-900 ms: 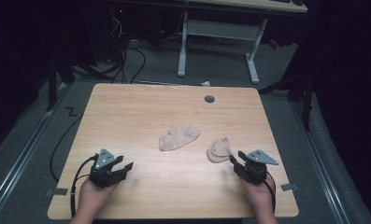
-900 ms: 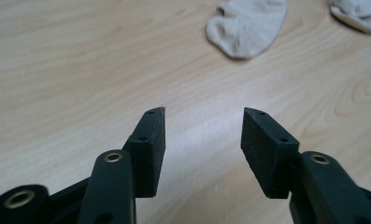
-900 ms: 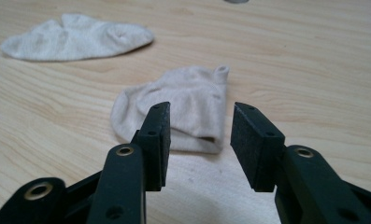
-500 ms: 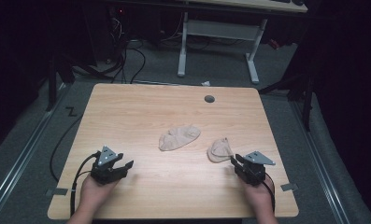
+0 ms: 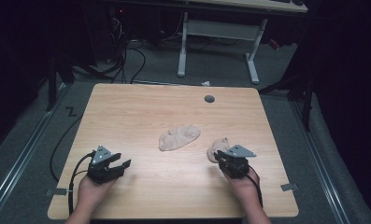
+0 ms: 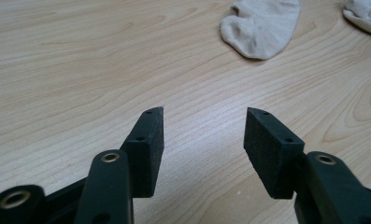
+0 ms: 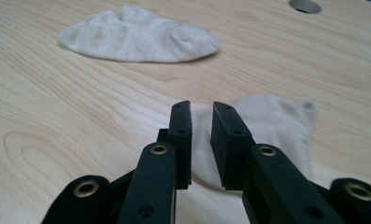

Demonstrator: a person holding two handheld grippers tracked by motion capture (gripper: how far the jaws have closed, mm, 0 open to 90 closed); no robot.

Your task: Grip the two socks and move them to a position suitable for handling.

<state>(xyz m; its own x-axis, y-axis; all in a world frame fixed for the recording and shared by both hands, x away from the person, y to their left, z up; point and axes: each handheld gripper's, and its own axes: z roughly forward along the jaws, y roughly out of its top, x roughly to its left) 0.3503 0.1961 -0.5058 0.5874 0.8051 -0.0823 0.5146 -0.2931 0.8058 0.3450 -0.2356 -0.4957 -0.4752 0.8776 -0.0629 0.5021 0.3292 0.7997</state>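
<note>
The crumpled sock [image 5: 217, 148] sits near the table's [image 5: 141, 112] right edge, right at my right gripper [image 7: 201, 109], jaws narrowed to a slim gap just over it, nothing pinched yet. I'd guess I'm pairing it with the flat sock [image 5: 179, 137] mid-table. My left gripper [image 6: 204, 122] hangs wide apart over bare wood, holding nothing

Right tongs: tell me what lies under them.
The right tongs hover over a crumpled sock; its near edge is hidden behind them. Bare table lies around it.
</note>
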